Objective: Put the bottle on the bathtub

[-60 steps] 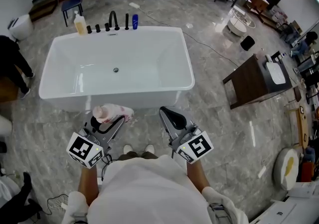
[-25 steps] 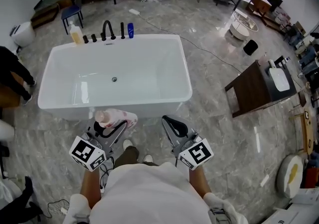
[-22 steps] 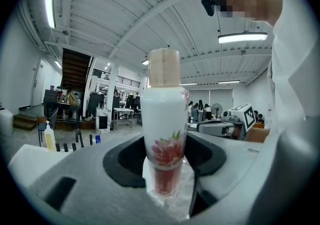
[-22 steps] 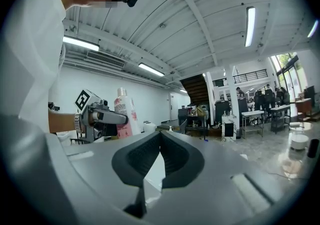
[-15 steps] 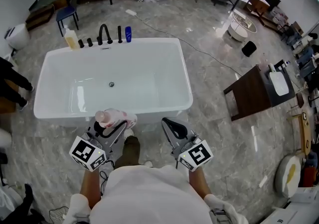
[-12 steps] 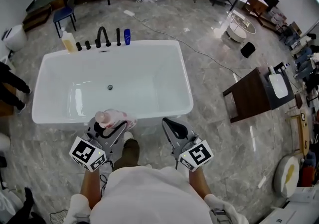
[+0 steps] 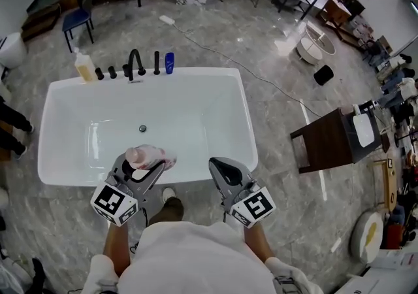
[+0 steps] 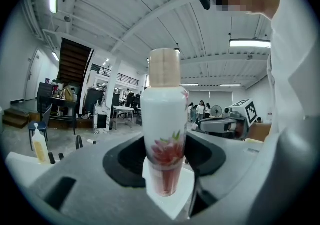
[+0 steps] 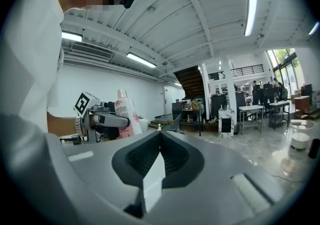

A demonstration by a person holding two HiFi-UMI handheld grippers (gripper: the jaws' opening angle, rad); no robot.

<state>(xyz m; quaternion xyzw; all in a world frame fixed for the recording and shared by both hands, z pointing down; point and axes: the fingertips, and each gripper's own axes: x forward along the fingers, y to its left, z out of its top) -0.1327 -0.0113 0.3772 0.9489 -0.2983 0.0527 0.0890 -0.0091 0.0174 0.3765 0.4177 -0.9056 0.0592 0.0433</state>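
My left gripper (image 7: pixel 145 167) is shut on a white bottle with a pink flower print and a tan cap (image 7: pixel 150 156) (image 8: pixel 163 119), held upright over the near rim of the white bathtub (image 7: pixel 248 136). The same bottle (image 9: pixel 125 113) and left gripper show at the left of the right gripper view. My right gripper (image 7: pixel 224 170) (image 9: pixel 156 169) is shut with nothing in it, beside the left one, just in front of the tub's near rim.
On the tub's far rim stand a black faucet (image 7: pixel 135 61) with knobs, a yellow soap bottle (image 7: pixel 83 67) and a small blue bottle (image 7: pixel 169 63). A dark wooden cabinet (image 7: pixel 330 142) stands to the right, a blue chair (image 7: pixel 73 21) at the far left. A cable runs across the floor.
I have stepped closer to the bathtub; both grippers, with the bottle in the left one, now reach its near rim. Jaws unchanged.
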